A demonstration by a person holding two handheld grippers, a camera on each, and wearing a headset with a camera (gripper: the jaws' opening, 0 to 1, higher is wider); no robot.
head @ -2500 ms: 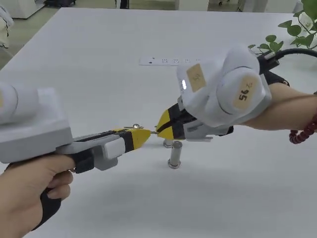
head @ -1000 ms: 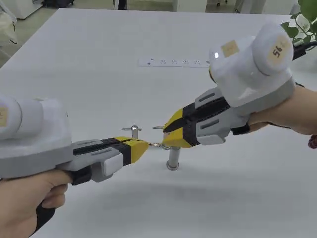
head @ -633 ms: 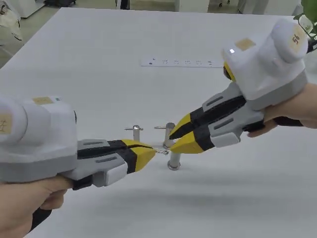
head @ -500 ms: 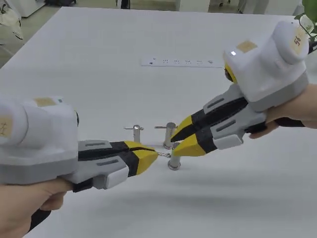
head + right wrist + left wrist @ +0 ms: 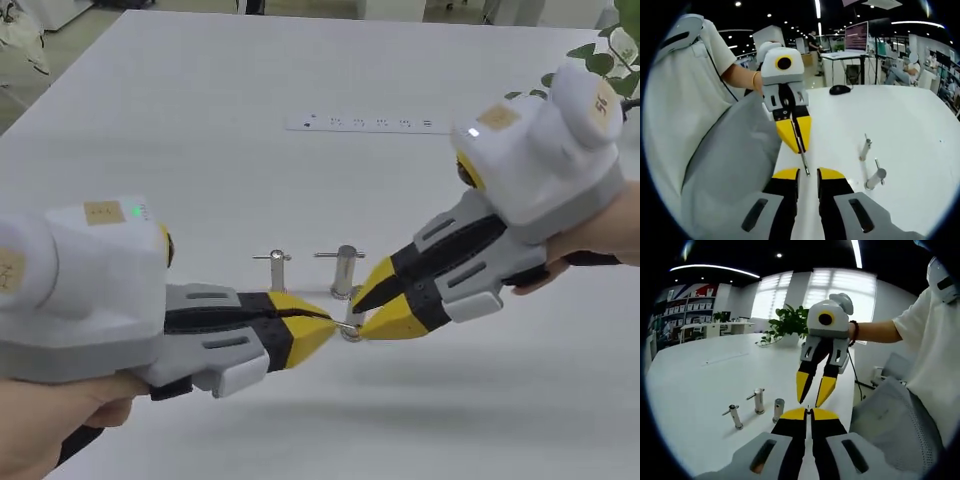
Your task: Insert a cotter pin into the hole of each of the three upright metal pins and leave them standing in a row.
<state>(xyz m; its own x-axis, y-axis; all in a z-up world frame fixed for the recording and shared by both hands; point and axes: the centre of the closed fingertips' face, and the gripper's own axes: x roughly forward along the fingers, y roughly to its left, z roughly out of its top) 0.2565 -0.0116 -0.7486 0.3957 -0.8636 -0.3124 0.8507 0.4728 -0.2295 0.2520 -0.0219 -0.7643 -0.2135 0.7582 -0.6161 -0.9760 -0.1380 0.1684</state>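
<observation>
Over mid white bench (image 5: 180, 130), the yellow-tipped left gripper (image 5: 322, 326) clenches a thin silver cotter pin (image 5: 801, 149); the yellow-tipped right gripper (image 5: 362, 314) gapes, released. Two grey upright metal pins (image 5: 758, 400) hold cross-pins.

Three metal pins (image 5: 758, 400), three cotter pins (image 5: 803, 159), one left claw (image 5: 328, 322), one right claw (image 5: 359, 315), one power strip (image 5: 370, 124).

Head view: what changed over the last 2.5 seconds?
The right gripper opened, letting go of the cotter pin. The left gripper kept it and carried it toward the bare metal pin. The other two metal pins stayed upright, cotters in.
</observation>
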